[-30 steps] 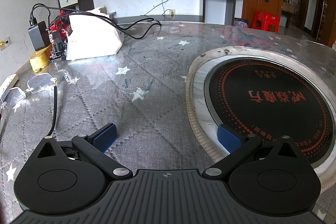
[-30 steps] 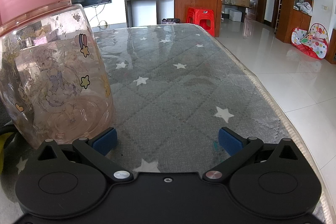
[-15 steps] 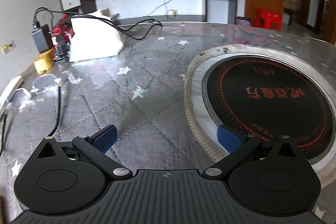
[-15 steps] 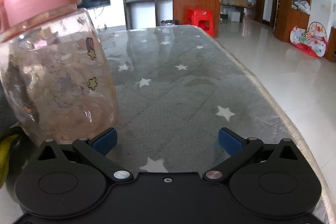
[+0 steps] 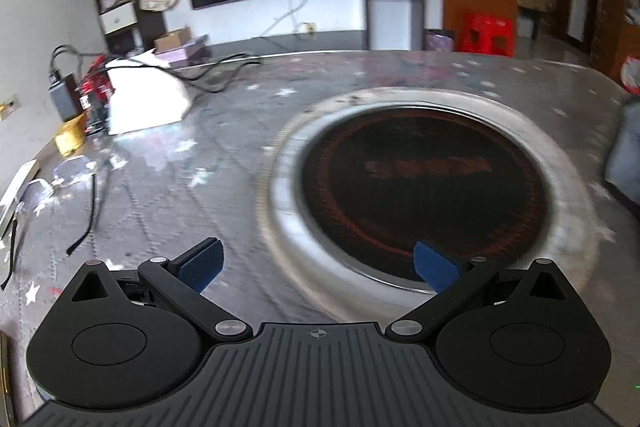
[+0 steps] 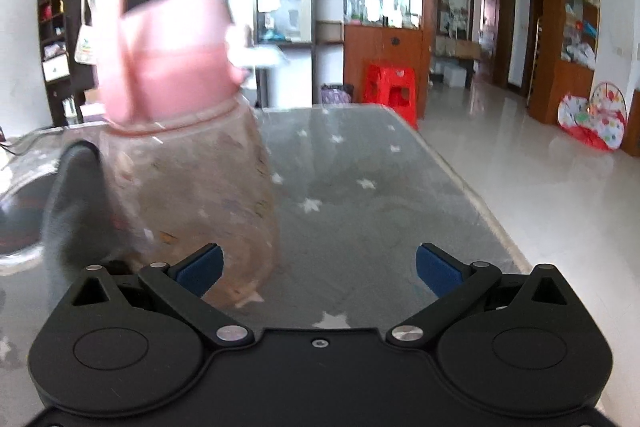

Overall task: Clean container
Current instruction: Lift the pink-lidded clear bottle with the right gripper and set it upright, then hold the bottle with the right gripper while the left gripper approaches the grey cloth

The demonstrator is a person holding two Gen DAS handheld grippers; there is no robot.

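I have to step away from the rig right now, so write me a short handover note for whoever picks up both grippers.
Left gripper: open, empty, above the table by the round cooktop.
Right gripper: open, empty; the pink-lidded bottle stands on the table just ahead of its left finger, not between the fingers.
A grey cloth lies against the bottle's left side; the left wrist view shows a blurred grey shape at its right edge, likely the same.
Done: nothing visible; the lid is on and neither the bottle nor the cloth is held.
Left: grasp the bottle, take the cloth, then wipe it clean.
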